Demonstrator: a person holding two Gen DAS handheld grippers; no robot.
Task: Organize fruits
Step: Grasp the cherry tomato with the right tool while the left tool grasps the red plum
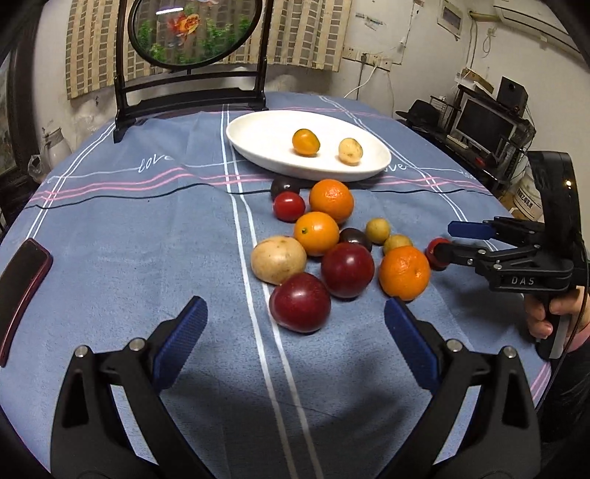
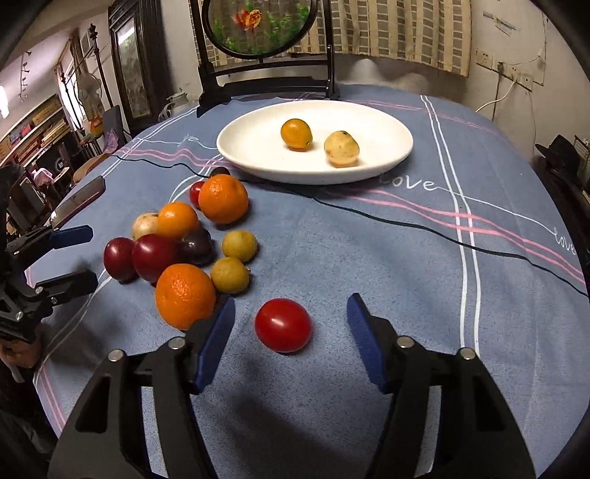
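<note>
A white oval plate [image 1: 258, 129] [image 2: 387, 121] at the back holds a small orange fruit [image 1: 305, 142] [image 2: 296, 134] and a pale yellow fruit [image 1: 350, 151] [image 2: 341, 148]. In front lies a pile of oranges, dark red plums, small yellow-green fruits and cherry tomatoes. My left gripper [image 1: 295, 320] [image 2: 79, 258] is open, just short of a dark red plum [image 1: 299, 303]. My right gripper [image 2: 291, 313] [image 1: 455, 241] is open with a red cherry tomato [image 2: 283, 325] [image 1: 435, 254] between its fingers, untouched. A large orange [image 2: 185, 296] [image 1: 404, 272] sits by its left finger.
A blue tablecloth [image 1: 147, 228] covers the round table. A dark phone [image 1: 22, 287] [image 2: 79, 200] lies at the left edge. A thin black cable [image 2: 424, 226] crosses the cloth in front of the plate. A black-framed round screen [image 1: 191, 33] [image 2: 258, 25] stands behind the plate.
</note>
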